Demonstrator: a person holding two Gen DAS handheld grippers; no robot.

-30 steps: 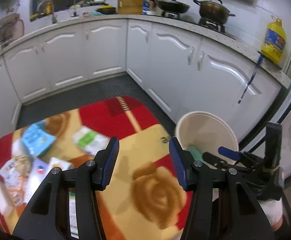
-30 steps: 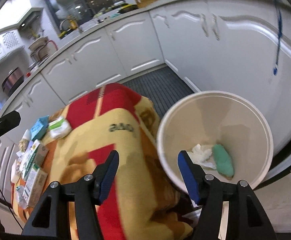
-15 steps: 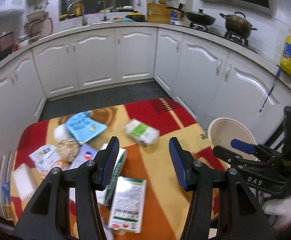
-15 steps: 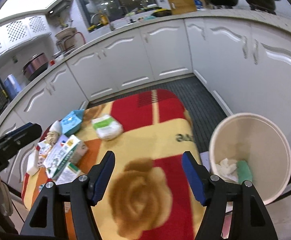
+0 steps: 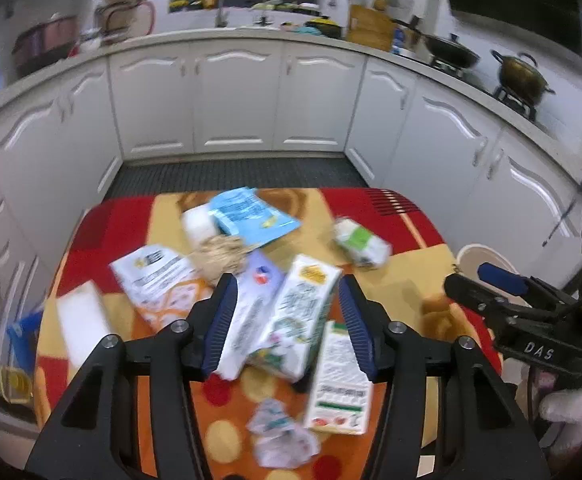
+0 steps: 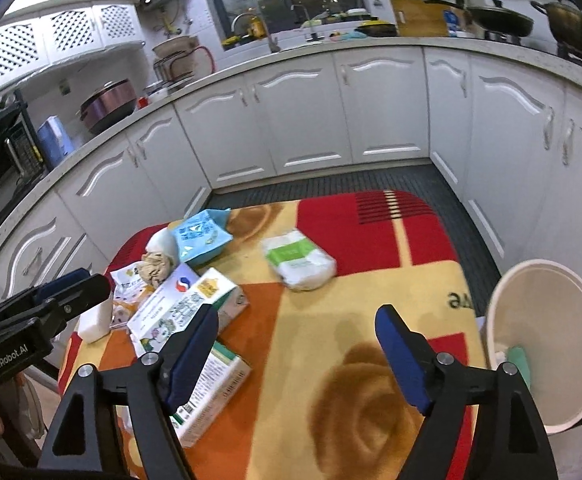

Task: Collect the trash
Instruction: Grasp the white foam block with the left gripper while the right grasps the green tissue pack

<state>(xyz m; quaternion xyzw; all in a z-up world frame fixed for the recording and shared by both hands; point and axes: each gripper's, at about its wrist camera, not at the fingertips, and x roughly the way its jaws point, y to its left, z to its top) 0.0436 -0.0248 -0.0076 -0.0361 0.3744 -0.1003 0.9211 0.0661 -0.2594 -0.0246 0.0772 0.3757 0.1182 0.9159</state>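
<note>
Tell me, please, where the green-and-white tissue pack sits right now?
The green-and-white tissue pack lies alone on the blanket-covered table, right of the light blue packet, left of the bin.

Cartons (image 6: 187, 312) and packets (image 6: 299, 260) are spread on the table (image 6: 371, 320); the bin (image 6: 547, 344) stands at its right edge.

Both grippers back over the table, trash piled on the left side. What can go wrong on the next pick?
Likely risks:
1. The cartons overlap in the pile, so the left gripper may pinch two or knock one off.
2. The bin sits past the blanket's edge; a carried piece may drop short.
</note>
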